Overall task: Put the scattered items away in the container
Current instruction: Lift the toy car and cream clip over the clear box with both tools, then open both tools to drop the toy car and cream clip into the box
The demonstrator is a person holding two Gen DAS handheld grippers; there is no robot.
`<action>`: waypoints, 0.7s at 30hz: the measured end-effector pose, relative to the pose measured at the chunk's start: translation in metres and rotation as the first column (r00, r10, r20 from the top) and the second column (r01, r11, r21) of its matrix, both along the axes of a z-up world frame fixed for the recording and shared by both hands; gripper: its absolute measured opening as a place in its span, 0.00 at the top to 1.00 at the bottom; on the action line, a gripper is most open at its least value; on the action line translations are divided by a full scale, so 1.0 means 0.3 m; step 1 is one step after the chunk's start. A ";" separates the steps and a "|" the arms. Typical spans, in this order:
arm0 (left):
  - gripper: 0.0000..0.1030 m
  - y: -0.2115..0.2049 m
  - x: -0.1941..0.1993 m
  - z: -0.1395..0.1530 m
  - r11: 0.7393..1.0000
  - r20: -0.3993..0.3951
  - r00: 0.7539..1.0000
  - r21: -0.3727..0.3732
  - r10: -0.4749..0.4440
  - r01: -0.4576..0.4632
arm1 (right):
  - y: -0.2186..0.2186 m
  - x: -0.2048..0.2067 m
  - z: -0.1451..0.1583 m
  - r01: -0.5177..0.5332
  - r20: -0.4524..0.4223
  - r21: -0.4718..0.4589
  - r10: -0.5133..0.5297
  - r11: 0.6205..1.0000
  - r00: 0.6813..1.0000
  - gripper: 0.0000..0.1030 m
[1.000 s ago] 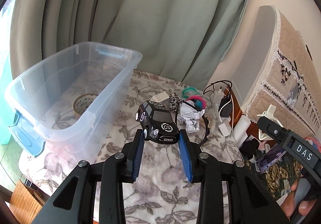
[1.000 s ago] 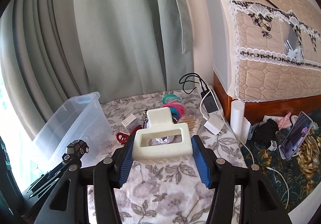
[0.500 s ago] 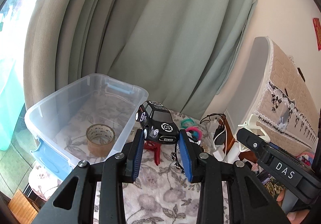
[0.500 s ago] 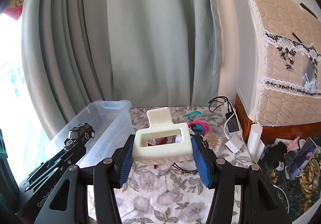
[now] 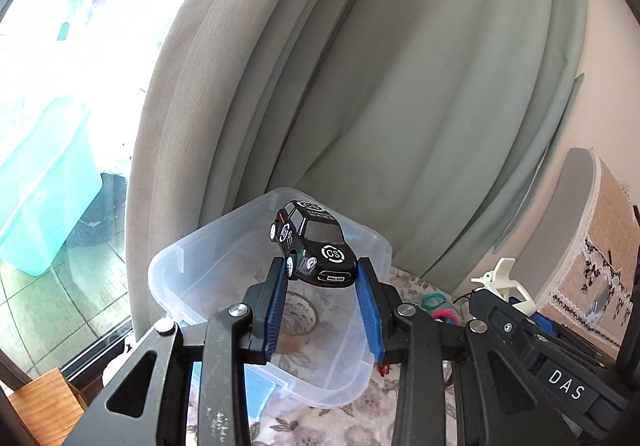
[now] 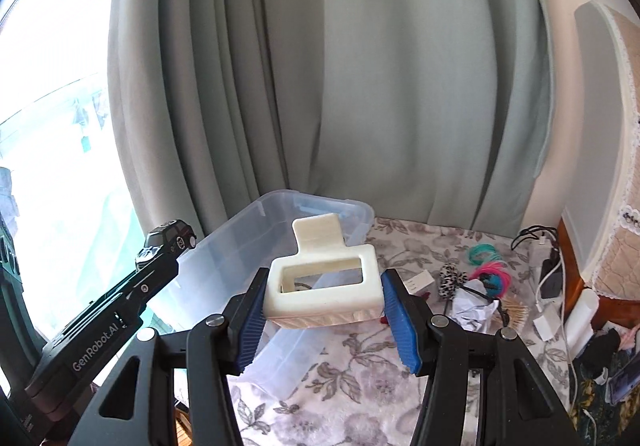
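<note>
Curtain (image 5: 400,94) fills the back, grey-green, hanging behind the table (image 6: 360,386) with its floral cloth. Clear bin (image 5: 344,374) sits at the table's left end, near the window; a tape roll (image 5: 298,320) lies on its floor.

Your left gripper (image 5: 322,282) is clamped on the black toy car (image 5: 314,248), blue pads pressing its front end, car held in the air over the bin's opening, nose toward the camera and tail tilted up. From the right wrist view the same car (image 6: 170,240) shows at the tip of your left tool, beside the bin's left wall.

Your right gripper (image 6: 324,300) is clamped on the cream holder (image 6: 324,286), a box frame with a flat tab standing up at the back. It's in the air over the bin's near right corner, pads on both its short sides.

Still on the cloth, toward the right edge: crumpled paper (image 6: 476,308), leopard scrunchie (image 6: 450,278), teal bands (image 6: 484,252), pink bands (image 6: 494,272), small white box (image 6: 418,282), toothpicks (image 6: 516,314). White chargers (image 6: 546,326) and cables lie at the far right edge.
</note>
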State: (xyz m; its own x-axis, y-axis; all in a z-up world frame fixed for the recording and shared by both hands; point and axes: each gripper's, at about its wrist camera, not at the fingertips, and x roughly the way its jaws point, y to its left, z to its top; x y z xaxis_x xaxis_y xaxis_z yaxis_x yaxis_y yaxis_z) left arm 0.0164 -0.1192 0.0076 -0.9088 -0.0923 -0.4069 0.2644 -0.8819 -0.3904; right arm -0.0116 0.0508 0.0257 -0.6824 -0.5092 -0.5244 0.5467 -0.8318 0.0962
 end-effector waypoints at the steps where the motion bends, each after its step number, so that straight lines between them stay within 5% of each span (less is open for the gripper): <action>1: 0.65 -0.015 -0.005 -0.004 1.000 0.005 1.000 0.002 0.009 -0.009 | -0.017 -0.004 -0.006 -0.012 0.009 -0.002 0.012 1.000 1.000 0.43; 21: 0.65 -0.158 -0.106 -0.102 0.999 0.082 0.996 0.019 0.031 -0.033 | -0.198 -0.125 -0.159 -0.095 0.098 0.056 0.089 0.994 0.991 0.43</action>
State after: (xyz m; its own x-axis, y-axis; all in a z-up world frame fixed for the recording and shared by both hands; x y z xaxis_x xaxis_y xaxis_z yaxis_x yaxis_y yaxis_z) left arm -0.0154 -0.1666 -0.0230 -0.8693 -0.1121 -0.4815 0.3242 -0.8645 -0.3841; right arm -0.0489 -0.0084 -0.0218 -0.5797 -0.5329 -0.6164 0.6122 -0.7841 0.1021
